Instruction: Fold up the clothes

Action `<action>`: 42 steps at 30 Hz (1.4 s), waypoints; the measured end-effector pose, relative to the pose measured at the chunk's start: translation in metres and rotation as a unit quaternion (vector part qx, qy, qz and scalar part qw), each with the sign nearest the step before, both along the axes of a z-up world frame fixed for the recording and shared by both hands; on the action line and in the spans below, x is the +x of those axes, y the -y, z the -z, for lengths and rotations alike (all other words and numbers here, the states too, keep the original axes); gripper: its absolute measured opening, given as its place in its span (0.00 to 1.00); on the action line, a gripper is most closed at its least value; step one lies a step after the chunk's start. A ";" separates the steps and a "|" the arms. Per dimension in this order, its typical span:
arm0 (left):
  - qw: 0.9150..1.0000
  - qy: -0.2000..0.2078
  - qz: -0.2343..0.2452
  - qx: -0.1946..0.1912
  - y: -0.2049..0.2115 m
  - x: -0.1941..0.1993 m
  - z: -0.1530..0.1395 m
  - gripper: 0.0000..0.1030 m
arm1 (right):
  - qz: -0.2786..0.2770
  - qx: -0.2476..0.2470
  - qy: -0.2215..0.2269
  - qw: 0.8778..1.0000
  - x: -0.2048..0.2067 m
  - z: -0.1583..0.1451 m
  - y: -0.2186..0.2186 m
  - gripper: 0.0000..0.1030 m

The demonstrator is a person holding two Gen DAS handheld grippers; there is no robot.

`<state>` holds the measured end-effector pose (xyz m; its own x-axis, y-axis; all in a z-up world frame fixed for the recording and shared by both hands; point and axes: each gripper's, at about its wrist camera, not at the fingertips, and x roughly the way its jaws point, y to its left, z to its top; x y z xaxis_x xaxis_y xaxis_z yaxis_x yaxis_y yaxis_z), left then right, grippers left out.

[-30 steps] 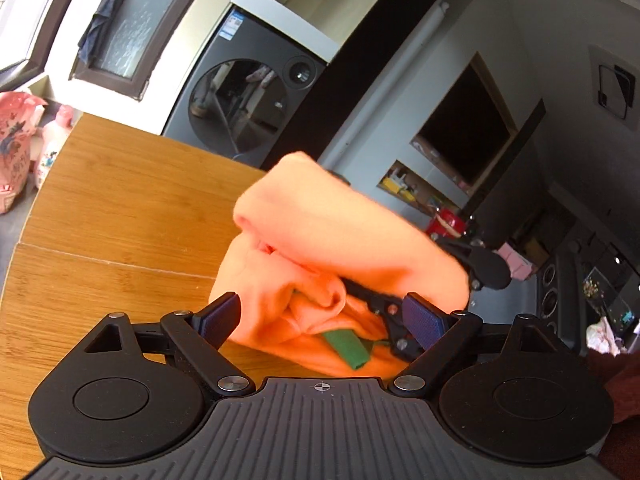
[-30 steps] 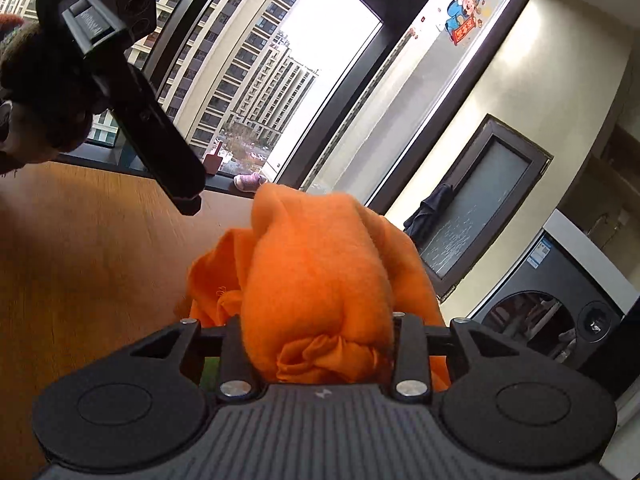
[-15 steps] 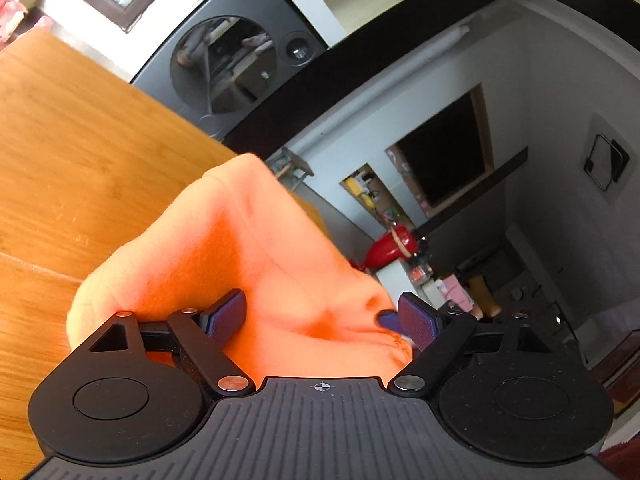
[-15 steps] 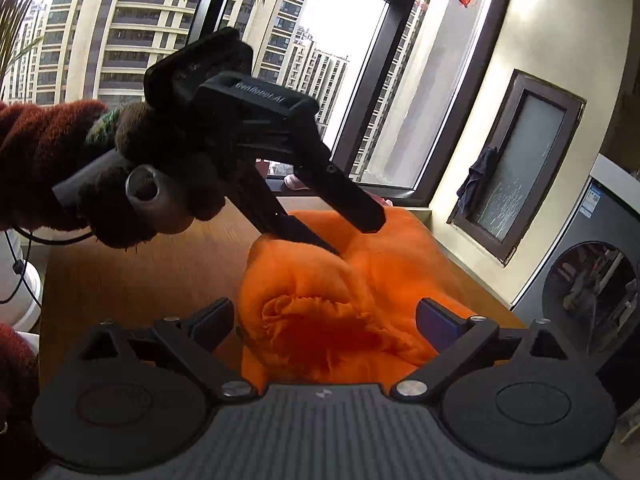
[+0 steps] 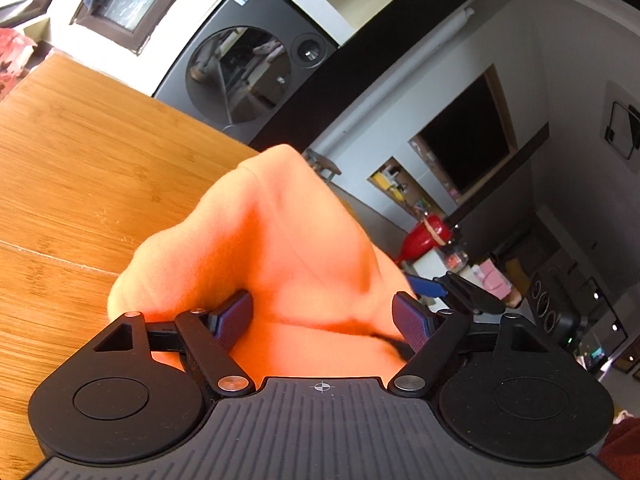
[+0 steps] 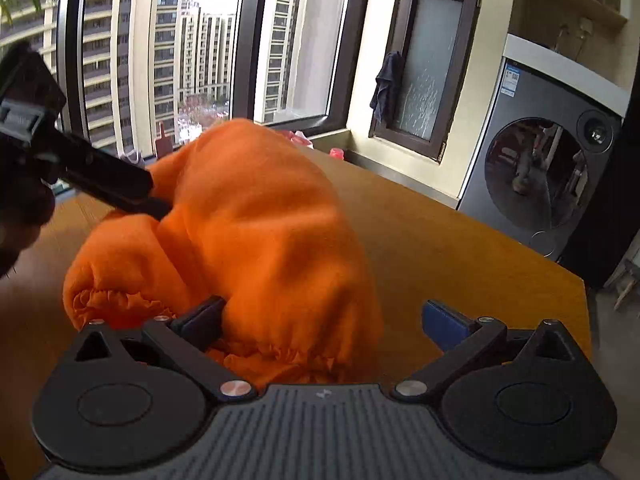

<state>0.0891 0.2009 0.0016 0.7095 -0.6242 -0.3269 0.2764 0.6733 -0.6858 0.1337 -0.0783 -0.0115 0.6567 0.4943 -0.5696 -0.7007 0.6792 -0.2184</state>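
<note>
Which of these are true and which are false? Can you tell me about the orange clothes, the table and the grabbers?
1. The bunched orange fleece garment lies on a wooden table. True.
2. The right gripper has its jaws clamped shut. False: the jaws stand wide open around the garment.
3. A dark grey washing machine with a round door stands beyond the table. True.
4. The garment is blue. False: it is orange.
5. The left gripper has its jaws open, with orange cloth between them. True.
</note>
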 end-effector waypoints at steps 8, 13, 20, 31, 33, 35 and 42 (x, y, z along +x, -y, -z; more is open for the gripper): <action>0.996 0.089 -0.002 0.016 0.009 -0.018 -0.069 0.91 | 0.016 -0.055 0.084 0.995 -0.024 0.004 -0.043 1.00; 0.998 0.019 0.015 0.053 0.042 0.017 -0.034 0.88 | 0.007 0.013 -0.046 0.999 -0.002 -0.014 -0.027 1.00; 0.999 0.002 0.012 0.035 0.029 0.028 -0.006 0.85 | 0.021 0.157 -0.069 0.985 0.061 -0.084 0.023 1.00; 0.998 0.016 0.024 0.054 0.025 0.031 0.010 0.85 | 0.079 0.007 -0.106 0.991 0.174 0.010 -0.072 1.00; 0.998 0.018 0.028 0.050 0.024 0.033 0.012 0.85 | 0.097 0.022 -0.118 0.988 0.169 0.015 -0.063 1.00; 0.998 0.020 0.030 0.051 0.024 0.037 0.011 0.85 | 0.109 0.022 -0.105 0.988 0.162 0.013 -0.055 1.00; 0.999 0.025 -0.001 0.034 0.010 0.016 -0.007 0.93 | 0.092 0.086 -0.107 0.986 0.111 -0.005 -0.009 1.00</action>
